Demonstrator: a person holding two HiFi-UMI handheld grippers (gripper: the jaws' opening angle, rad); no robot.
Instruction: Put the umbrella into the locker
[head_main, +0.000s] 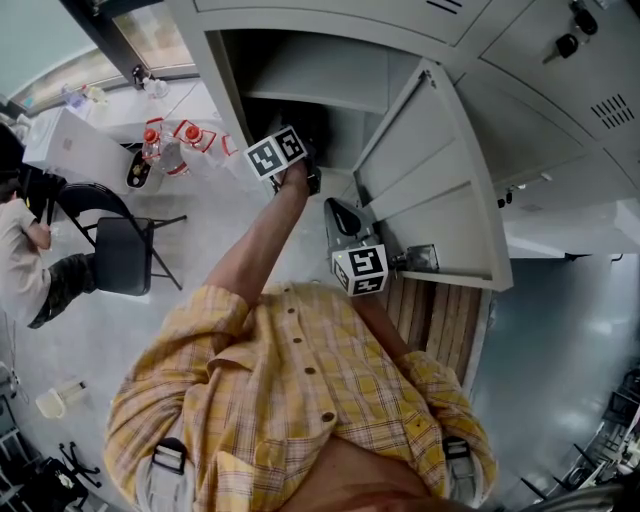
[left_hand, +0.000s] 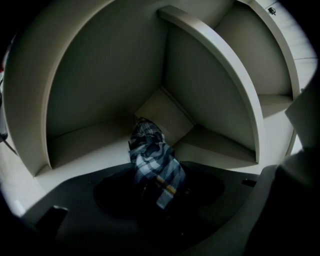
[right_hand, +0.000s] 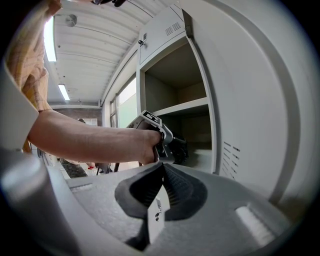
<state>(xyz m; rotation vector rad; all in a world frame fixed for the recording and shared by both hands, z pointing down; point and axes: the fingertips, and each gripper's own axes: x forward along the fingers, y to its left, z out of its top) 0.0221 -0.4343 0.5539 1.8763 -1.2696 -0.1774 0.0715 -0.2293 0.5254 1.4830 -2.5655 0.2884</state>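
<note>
Umbrella (left_hand: 152, 160), folded in blue plaid, lies on the floor of the locker (left_hand: 100, 90) straight ahead of the left tongs (left_hand: 150, 212), its near end reaching back between them. They stand wide and do not appear to press on it, seemingly to leave it there. Shadow swallows their tips, so a last touch cannot be ruled out.

From the right gripper view, the right tongs (right_hand: 162, 167) are pressed together, with a thin white strip of unclear nature in their seam. Ahead of them the person's left hand (right_hand: 146, 146) reaches into the compartment; the open door (right_hand: 260, 100) fills their right side.

From the head view, the umbrella is lost in the dark beyond the left tongs. The right tongs sit by the door's lower edge, perhaps steadying it, though contact is unclear.
</note>
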